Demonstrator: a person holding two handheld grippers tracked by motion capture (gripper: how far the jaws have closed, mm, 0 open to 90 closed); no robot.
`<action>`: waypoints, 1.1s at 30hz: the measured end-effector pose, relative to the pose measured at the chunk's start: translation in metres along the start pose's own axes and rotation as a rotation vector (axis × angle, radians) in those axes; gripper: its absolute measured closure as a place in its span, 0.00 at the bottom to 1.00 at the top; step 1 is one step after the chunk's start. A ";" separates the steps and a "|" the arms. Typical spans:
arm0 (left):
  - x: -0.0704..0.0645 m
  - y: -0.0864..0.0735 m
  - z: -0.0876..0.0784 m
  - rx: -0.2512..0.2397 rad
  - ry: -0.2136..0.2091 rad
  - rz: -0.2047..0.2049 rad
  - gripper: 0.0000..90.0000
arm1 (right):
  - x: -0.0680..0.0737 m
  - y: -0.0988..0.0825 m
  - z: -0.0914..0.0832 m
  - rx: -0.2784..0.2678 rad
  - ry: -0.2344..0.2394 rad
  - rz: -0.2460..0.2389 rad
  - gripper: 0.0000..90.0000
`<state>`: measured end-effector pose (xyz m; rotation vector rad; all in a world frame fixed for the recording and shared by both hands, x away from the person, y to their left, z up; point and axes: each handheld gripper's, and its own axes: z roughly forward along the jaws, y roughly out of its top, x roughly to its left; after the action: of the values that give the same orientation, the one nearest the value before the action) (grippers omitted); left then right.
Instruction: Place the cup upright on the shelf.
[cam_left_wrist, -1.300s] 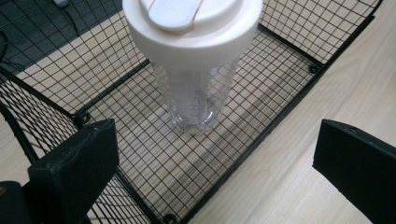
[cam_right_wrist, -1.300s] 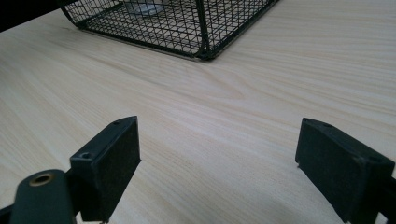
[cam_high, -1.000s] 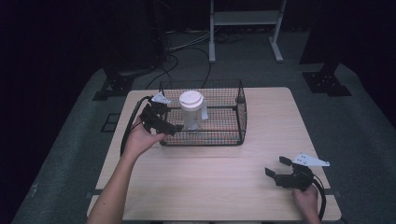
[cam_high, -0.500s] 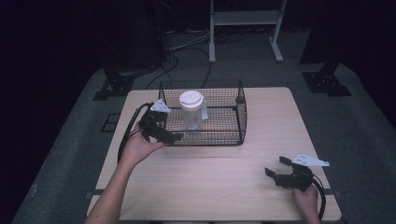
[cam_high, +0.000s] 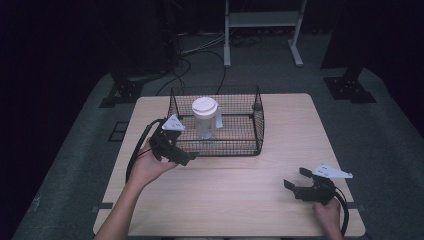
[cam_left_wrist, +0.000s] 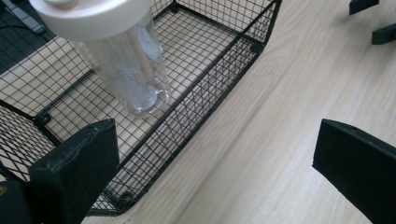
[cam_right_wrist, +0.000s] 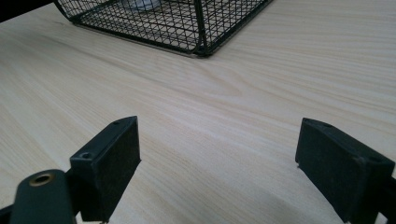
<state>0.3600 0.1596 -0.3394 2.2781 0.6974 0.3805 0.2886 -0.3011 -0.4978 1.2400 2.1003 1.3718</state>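
Toward the far edge of the tabletop (cam_high: 280, 165) sat the black wire basket (cam_high: 240, 145), and the clear tumbler (cam_high: 205, 120) with its white lid (cam_high: 205, 107) stood upright inside, over by the basket's left end. Left gripper (cam_high: 189, 157) hung just at the basket's near left corner, jaws spread wide and gripping nothing. Right gripper (cam_high: 295, 181) was well apart, down near the tabletop's near right corner, jaws open too and empty. Looked like it rested on the wood, hard to say though.
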 end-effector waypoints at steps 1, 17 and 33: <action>-0.001 -0.001 0.000 0.002 0.001 0.004 0.00 | 0.000 0.000 0.000 0.001 0.000 0.000 0.14; -0.011 -0.031 0.004 -0.009 -0.018 -0.015 0.00 | 0.000 0.000 0.000 0.002 -0.002 0.000 0.14; -0.017 -0.060 0.011 -0.016 -0.042 -0.034 0.03 | 0.001 0.000 0.000 0.006 -0.009 -0.003 0.14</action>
<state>0.3294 0.1795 -0.3910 2.2498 0.7086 0.3196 0.2884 -0.3000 -0.4978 1.2422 2.1012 1.3574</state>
